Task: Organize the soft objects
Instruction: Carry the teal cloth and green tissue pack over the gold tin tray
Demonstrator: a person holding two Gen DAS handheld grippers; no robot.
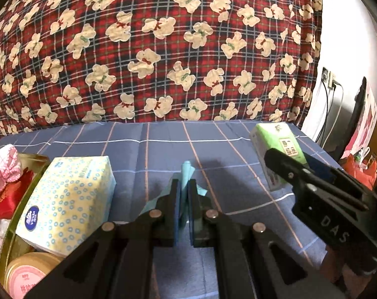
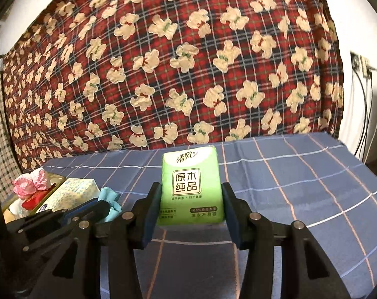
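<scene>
Nearest your left lens: your left gripper (image 1: 184, 194), jaws nearly closed and pinching a light blue cloth (image 1: 187, 172), which sticks up between the pads and trails out at either side; held above the blue checked surface (image 1: 163, 144), probably for carrying to the tray. Far left: gold-rimmed tray (image 1: 42, 158), holding a pink knitted piece (image 1: 4, 169), a red fabric item (image 1: 11, 194), a round pink-lidded tin (image 1: 26, 274) and a blue-dotted tissue pack (image 1: 68, 199) lying across its rim, which suggests it is your collecting place for soft things. Right of centre: green tissue pack (image 2: 192, 186), resting on the surface, long axis running away from you, printed face up and reading upright from your side. Your right gripper (image 2: 192, 206) straddles its near end, jaws wide, one pad at each long side; whether they touch the wrapper cannot be told. Backdrop: red bear-print quilt (image 2: 176, 62).
</scene>
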